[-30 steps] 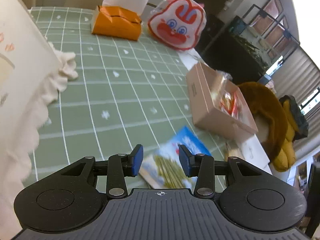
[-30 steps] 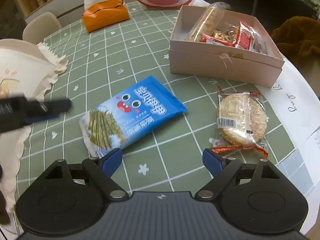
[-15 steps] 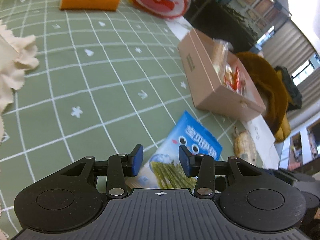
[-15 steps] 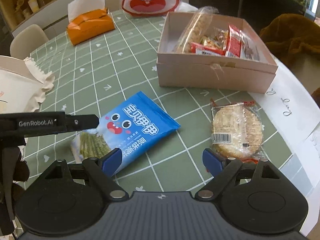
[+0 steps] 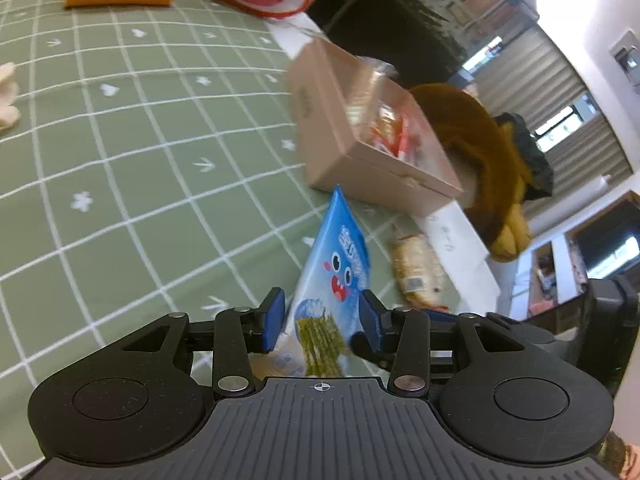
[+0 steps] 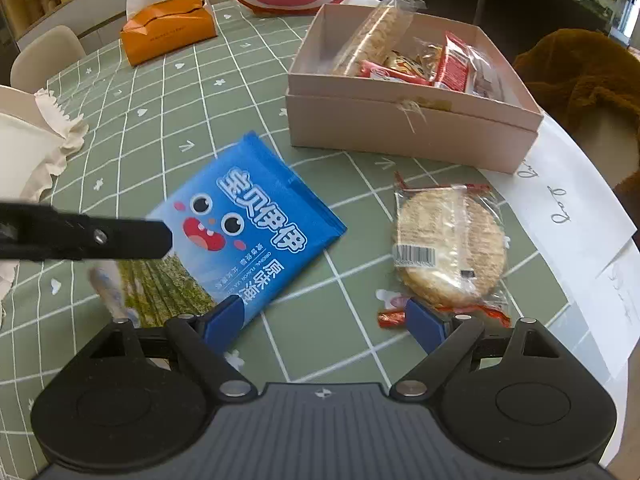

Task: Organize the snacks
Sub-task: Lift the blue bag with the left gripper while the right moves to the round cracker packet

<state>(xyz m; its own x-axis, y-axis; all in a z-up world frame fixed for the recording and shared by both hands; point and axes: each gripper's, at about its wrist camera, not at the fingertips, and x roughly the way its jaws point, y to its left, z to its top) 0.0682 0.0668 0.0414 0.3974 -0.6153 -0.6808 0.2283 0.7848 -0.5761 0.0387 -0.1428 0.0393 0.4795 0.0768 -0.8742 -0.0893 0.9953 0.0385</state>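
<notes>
Over the last second your left hand-held gripper has dropped in over the near end of the blue seaweed snack bag, which lies flat on the bench; the jaws stand part-open astride it, pads not yet pressing, so nothing is gripped. That lines you up to close and lift. To its right the rice cracker pack waits just beyond your right hand-held gripper, wide open, empty and unmoved, below the pink box.

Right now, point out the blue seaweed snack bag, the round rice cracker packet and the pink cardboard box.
Blue seaweed snack bag point(image 6: 248, 236): right wrist view, printed front.
Round rice cracker packet point(image 6: 450, 244): right wrist view, cracker's middle.
Pink cardboard box point(image 6: 400, 128): right wrist view, front wall.
</notes>
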